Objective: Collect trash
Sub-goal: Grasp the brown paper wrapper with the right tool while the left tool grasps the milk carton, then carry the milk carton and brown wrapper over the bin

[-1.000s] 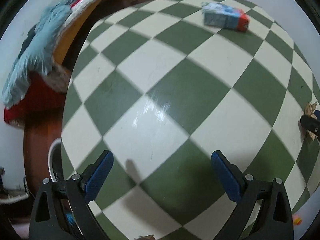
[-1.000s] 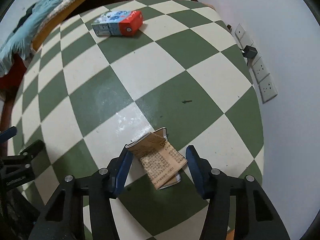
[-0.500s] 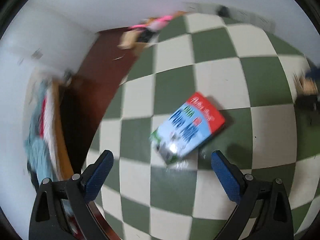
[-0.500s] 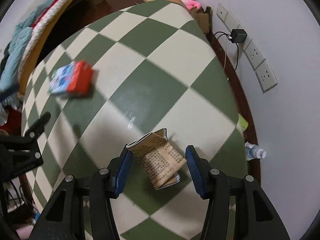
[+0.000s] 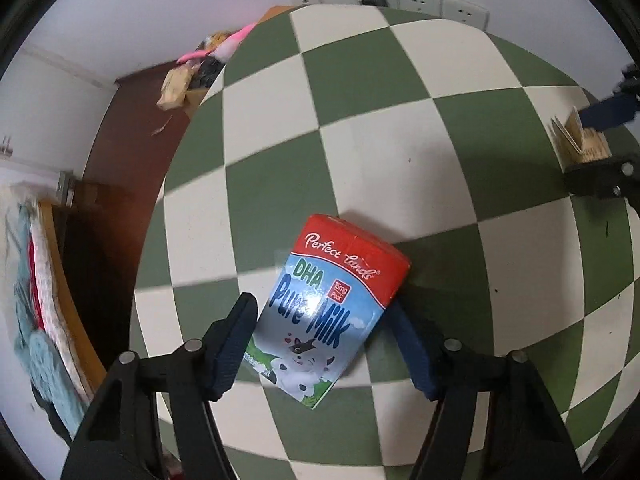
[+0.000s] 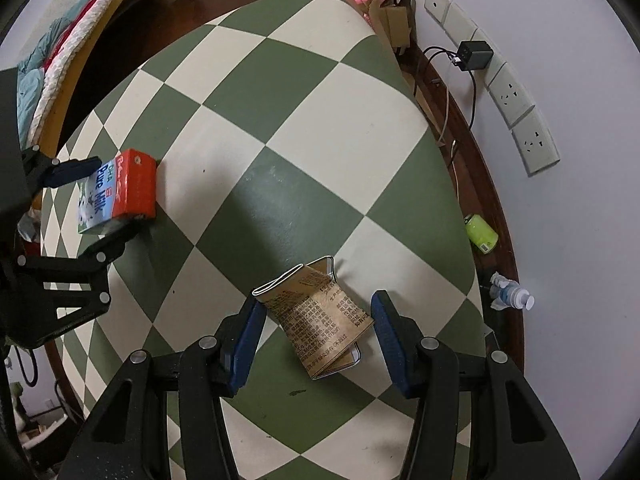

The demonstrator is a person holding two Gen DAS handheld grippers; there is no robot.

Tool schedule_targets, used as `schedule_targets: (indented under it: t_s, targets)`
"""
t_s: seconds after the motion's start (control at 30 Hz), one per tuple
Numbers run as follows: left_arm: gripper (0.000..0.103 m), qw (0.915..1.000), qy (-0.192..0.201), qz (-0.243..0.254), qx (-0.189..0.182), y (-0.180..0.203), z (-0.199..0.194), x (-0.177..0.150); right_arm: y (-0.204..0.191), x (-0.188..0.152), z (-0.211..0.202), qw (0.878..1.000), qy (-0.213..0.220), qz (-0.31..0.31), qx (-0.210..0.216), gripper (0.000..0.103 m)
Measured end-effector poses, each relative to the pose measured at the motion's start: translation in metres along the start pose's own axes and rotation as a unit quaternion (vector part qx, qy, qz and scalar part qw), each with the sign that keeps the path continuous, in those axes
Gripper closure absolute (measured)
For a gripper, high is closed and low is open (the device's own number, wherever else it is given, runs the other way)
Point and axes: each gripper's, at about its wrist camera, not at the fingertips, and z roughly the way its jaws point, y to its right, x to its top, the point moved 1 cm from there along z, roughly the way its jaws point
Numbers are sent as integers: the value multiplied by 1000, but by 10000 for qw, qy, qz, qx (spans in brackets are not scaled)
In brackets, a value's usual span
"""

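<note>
Left wrist view: left tool spread wide, gripping nothing, the milk carton lying flat on the checkered floor between the 2 blue pads. Left pad just beside the carton's left edge, perhaps touching; right pad a little apart from the other edge. Long axis of the carton running away from the tool and tilted to the right, red end farthest (so the pads sit across the narrow width, which looks like the right way round for a squeeze). Bottom end of the carton reaching back between the pads, toward the tool. Far right in this view: the other tool with a brown carton.

Right wrist view: right tool also spread, pads either side of the flattened brown carton. Left pad close against the carton's folded corner; right pad clear of it, so hard to say whether it is gripped at all or merely resting there. Milk carton well off to the left here, inside the left tool. Clearly the left tool's job: closing on the milk carton is probably all that the pickup needs. Green can and small bottle lying by the wall, likely later pickups.
</note>
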Motion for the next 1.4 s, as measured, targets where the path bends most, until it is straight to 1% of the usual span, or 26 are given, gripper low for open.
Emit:
schedule_targets:
  t_s: [0.07, 0.1, 0.17, 0.2, 0.27, 0.33, 0.47, 0.5, 0.6, 0.67, 0.7, 0.77, 0.83, 0.9, 0.97, 1.0, 1.07, 1.13, 1.17, 1.23, 1.3, 1.4]
  targets:
    - [39, 9996, -112, -233, -89, 1, -4, -7, -5, -5, -2, 10000, 0, -71, 17, 47]
    - [39, 9987, -182, -429, -222, 0, -6, -11, -6, -6, -2, 9999, -13, -101, 28, 47]
    - [39, 9936, -392, -968, -420, 0, -11, -23, -12, -11, -3, 9998, -81, -170, 87, 47]
    - [39, 9900, -422, -1244, -508, -1, -13, -28, -15, -13, -3, 9997, -123, -190, 111, 47]
    - [39, 9854, -382, -1543, -611, -1, -18, -34, -22, -18, 0, 9992, -225, -296, 136, 47]
    - [38, 9826, -342, -1729, -593, 0, -19, -36, -27, -21, 6, 9987, -323, -381, 74, 47]
    - [37, 9882, -338, -1437, -404, 16, -12, -30, -32, -24, 11, 9983, -347, -461, -40, 46]
    - [38, 9891, -249, -1399, -381, 20, -13, -29, -32, -26, 11, 9983, -340, -460, -52, 46]
    - [41, 9880, -164, -1480, -412, 13, -12, -28, -31, -28, 8, 9985, -285, -448, -111, 47]
    - [44, 9872, -75, -1535, -417, 15, -18, -34, -30, -32, 3, 9987, -203, -443, -159, 47]
    - [44, 9872, -25, -1557, -342, 17, -23, -37, -30, -34, 1, 9987, -160, -448, -172, 47]
    - [45, 9838, 108, -1763, -297, 12, -33, -47, -31, -37, -5, 9987, -62, -469, -214, 47]
    - [46, 9753, 277, -2171, -316, 9, -47, -60, -35, -41, -10, 9984, 49, -516, -244, 47]
    - [47, 9637, 411, -2622, -290, 7, -62, -77, -39, -46, -17, 9981, 175, -546, -233, 47]
    - [49, 9537, 506, -2955, -252, 4, -72, -92, -47, -55, -26, 9975, 333, -582, -230, 47]
    - [49, 9459, 589, -3186, -164, 4, -81, -106, -49, -59, -28, 9972, 383, -601, -232, 47]
    - [51, 9347, 699, -3482, -114, 12, -93, -131, -59, -70, -35, 9962, 507, -672, -206, 47]
    - [51, 9189, 860, -3850, -74, 13, -109, -157, -71, -80, -42, 9951, 613, -751, -182, 47]
    - [51, 9131, 930, -3969, -62, 14, -117, -169, -76, -84, -46, 9947, 654, -775, -143, 47]
    - [51, 9039, 1025, -4153, 4, 5, -121, -191, -91, -95, -54, 9936, 742, -846, -44, 47]
    - [51, 8931, 1158, -4346, 94, 4, -136, -212, -106, -104, -61, 9926, 805, -912, 37, 47]
    - [51, 8762, 1362, -4619, 209, -2, -159, -248, -140, -124, -76, 9892, 934, -1119, 166, 47]
